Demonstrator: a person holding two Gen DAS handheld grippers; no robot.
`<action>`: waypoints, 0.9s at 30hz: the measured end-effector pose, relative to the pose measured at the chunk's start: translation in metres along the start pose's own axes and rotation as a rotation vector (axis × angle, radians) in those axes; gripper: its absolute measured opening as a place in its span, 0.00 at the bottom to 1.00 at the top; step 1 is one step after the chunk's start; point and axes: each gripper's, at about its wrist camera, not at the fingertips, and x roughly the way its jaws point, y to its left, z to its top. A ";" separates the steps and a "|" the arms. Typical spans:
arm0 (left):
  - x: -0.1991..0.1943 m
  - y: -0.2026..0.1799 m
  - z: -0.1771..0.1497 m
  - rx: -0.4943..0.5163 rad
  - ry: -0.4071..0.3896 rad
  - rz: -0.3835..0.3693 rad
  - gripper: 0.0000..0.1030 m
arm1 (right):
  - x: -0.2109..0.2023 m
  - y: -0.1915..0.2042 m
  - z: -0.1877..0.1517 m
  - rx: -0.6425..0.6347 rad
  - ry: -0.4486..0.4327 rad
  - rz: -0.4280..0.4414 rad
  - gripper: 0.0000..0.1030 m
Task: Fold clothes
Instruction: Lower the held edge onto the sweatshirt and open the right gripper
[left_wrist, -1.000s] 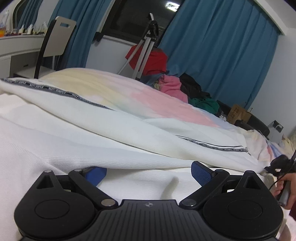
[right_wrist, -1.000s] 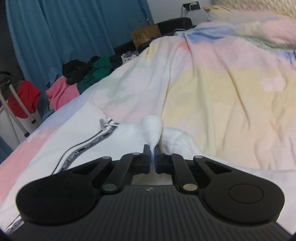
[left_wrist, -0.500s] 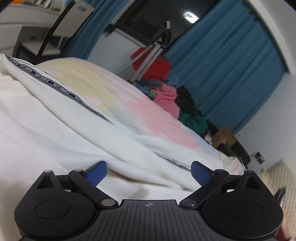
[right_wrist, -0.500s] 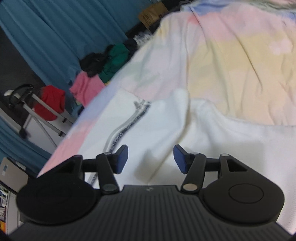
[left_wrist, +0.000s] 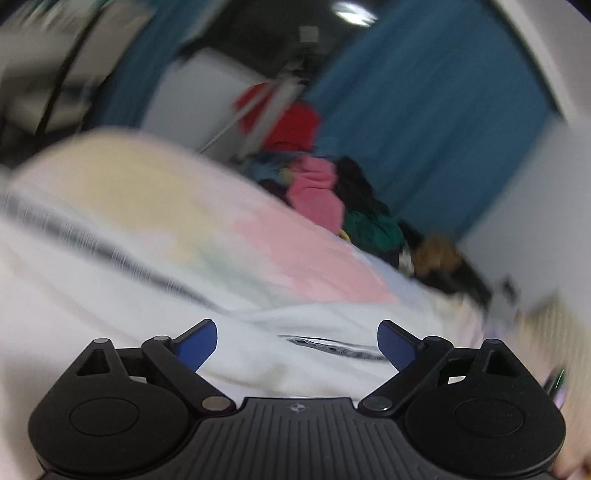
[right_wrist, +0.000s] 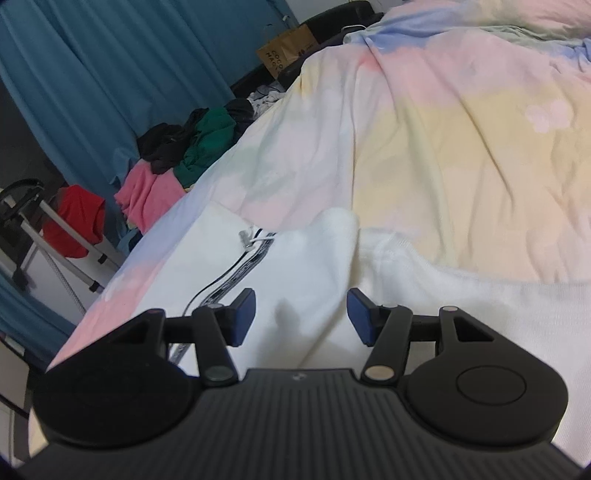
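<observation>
**Inspector:** Report the left wrist view.

**Operator:** My picture is blurred throughout. My left tool (left_wrist: 297, 345) is spread, both blue pads clear, nothing between them. The white garment (left_wrist: 258, 354) lies on the bed beneath it, a dark printed stripe (left_wrist: 110, 254) running across the cloth. Past it I see the pastel bedcover (left_wrist: 288, 254), then a pile of clothes (left_wrist: 332, 206), pink, green and black, in front of blue curtains (left_wrist: 424, 122). A red cloth (left_wrist: 291, 125) hangs on a stand; detail there is too smeared to read.

**Inspector:** And the right wrist view?

**Operator:** Sharp here. My right tool (right_wrist: 301, 317) has just been opening; its pads stand apart, pressing on nothing. The white garment (right_wrist: 317, 280) lies between and beyond them, a raised fold (right_wrist: 338, 229) just ahead. Its striped tape and zip pull (right_wrist: 247, 240) sit to the left. It rests on the pastel bedcover (right_wrist: 461, 147). The clothes pile (right_wrist: 184, 155) and a brown paper bag (right_wrist: 288, 48) sit at the far edge, near the curtains (right_wrist: 110, 74).
</observation>
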 end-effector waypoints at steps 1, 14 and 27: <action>0.002 -0.003 -0.001 0.058 0.006 0.024 0.93 | -0.002 0.005 -0.002 -0.004 0.002 0.003 0.57; 0.142 0.034 0.079 0.451 0.391 -0.010 0.67 | -0.027 0.058 -0.026 -0.241 -0.105 0.038 0.57; 0.167 0.027 0.059 0.679 0.619 -0.027 0.05 | 0.002 0.052 -0.033 -0.219 -0.023 0.029 0.57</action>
